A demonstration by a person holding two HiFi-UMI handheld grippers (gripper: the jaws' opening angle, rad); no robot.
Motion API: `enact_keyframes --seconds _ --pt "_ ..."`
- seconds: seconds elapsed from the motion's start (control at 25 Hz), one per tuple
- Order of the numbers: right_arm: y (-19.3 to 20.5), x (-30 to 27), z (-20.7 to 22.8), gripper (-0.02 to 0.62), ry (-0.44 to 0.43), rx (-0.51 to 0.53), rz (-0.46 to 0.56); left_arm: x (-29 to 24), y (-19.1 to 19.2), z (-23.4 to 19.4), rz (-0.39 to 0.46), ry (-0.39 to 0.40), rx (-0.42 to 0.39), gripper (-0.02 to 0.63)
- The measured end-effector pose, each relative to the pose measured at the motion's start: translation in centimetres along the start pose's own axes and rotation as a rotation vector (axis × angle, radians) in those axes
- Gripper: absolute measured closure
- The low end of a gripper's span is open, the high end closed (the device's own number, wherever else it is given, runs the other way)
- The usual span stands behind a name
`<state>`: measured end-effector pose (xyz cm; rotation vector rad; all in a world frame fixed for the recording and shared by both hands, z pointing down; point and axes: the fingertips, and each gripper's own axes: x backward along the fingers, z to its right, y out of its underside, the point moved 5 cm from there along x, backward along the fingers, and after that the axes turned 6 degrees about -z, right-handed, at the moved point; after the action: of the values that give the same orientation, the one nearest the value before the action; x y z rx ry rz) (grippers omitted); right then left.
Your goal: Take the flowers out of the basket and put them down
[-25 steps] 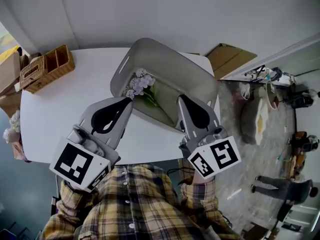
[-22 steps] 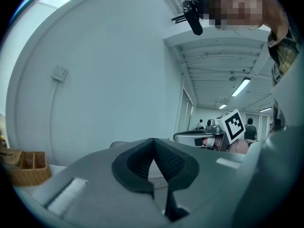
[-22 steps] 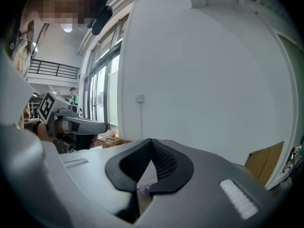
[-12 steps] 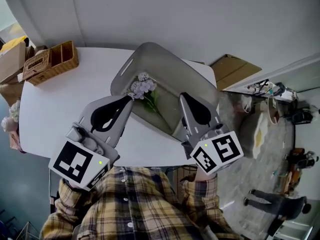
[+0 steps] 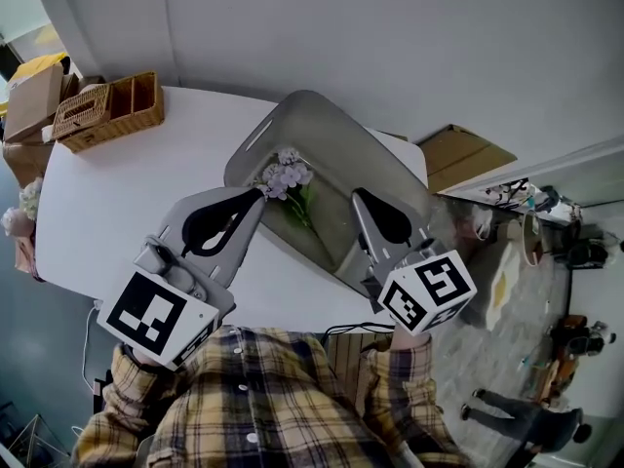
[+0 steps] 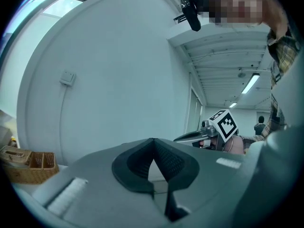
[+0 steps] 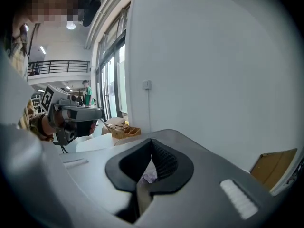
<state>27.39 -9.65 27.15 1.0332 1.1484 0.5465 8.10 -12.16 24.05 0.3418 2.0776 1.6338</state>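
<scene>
On the white table (image 5: 117,193), seen from the head view, cardboard boxes (image 5: 34,100) stand off the far-left corner at about ten o'clock. A wicker organizer (image 5: 107,110) with open compartments sits on the tabletop just beside them.

The left gripper (image 5: 257,194) points toward one o'clock. Its jaws are closed together with nothing between them, which its own view confirms. In the head view its tip overlaps the left rim of the basket (image 5: 390,169), just beside the flowers (image 5: 286,175), at about their seven o'clock.

The flowers are pale lilac blooms on green stems. They lie inside the grey basket against its left side, with the stems trailing toward five o'clock. The basket sits diagonally on the table's right half, and its walls rise around the flowers on every side.

The right gripper (image 5: 357,195) points toward eleven o'clock over the basket's near part, at about four o'clock from the blooms and apart from them. Its jaws are pressed together and grip nothing. In its own view a bit of lilac shows through the gap below the tips.

Beyond the table's right edge, at two o'clock, a flattened cardboard box (image 5: 468,154) leans by the wall. Clutter is scattered over the floor (image 5: 507,291) further right.
</scene>
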Motion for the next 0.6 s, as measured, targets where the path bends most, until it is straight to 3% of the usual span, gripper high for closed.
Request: enact_keyframes --seconds 0.12,0.36,0.6 --pt "0.2 -0.6 0.1 0.528 -0.044 0.01 -0.034 0.2 0.1 -0.1 -0.002 -0.008 0.003 0.594" --pt "0.5 -1.6 0.2 0.512 -0.076 0.056 -0.091 0.5 0.3 -0.4 -0.003 -0.017 0.006 0.594" --pt "1.0 -3.0 0.8 0.499 -0.099 0.033 -0.13 0.6 0.4 -0.8 -0.012 -0.028 0.012 0.594"
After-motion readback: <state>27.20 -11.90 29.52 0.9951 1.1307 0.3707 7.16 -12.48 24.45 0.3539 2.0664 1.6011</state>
